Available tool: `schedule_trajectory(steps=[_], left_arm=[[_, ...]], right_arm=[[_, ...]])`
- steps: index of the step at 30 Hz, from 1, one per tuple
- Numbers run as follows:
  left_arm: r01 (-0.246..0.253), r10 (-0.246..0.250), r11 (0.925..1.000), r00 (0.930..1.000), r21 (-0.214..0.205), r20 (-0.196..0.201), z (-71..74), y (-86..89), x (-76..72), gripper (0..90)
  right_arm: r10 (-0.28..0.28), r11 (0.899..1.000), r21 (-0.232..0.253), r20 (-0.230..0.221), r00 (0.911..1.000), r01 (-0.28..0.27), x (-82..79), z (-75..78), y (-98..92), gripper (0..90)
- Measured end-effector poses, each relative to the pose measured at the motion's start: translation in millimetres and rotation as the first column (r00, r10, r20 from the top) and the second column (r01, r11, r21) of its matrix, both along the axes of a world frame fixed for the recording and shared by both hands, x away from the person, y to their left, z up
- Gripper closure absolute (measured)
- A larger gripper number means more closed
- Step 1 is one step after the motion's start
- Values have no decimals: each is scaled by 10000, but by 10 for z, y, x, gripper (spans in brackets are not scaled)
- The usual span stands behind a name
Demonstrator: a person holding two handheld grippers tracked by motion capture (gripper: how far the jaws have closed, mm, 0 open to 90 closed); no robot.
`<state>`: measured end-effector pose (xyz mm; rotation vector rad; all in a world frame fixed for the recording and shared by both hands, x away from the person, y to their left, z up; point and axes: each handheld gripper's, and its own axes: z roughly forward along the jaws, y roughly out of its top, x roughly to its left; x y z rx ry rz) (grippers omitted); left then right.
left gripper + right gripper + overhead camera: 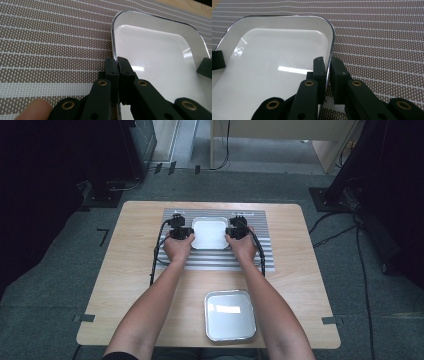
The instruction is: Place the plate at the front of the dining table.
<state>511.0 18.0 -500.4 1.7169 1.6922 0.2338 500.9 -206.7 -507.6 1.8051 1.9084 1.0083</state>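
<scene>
White, glossy, round-cornered tray [210, 234] — left tongs [117, 65] and right tongs [328, 65] clamp its opposite rims.

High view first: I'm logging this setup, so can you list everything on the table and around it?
White tray: 1, white, on the mat, its left and right rims clamped.
Metal tray: 1, silver, on the table's near edge.
Mat: 1, grey striped, on the table's far half.
Table: 1, light wood, on grey carpet.
Cables: several, black, on the floor at right.
Left gripper: 1, black, shut on the white tray.
Right gripper: 1, black, jaws astride the tray's right rim.
Forearms: 2, bare, entering from below.
</scene>
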Motion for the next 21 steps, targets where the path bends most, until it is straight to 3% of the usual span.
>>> schedule_trajectory(steps=[9,15,21], left_arm=[[176,-179,9997,9996,-161,-233,-7,-10,24,876],[297,-298,9994,9995,-183,-105,-21,-8,20,865],[421,-422,9987,9991,-276,-48,-34,-2,15,817]], right_arm=[[-46,9999,-114,-96,9999,45,-5,-9,-22,839],[138,9992,-379,420,9990,-122,-41,-50,-25,822],[74,9979,-640,489,9988,-42,-59,-47,5,821]])
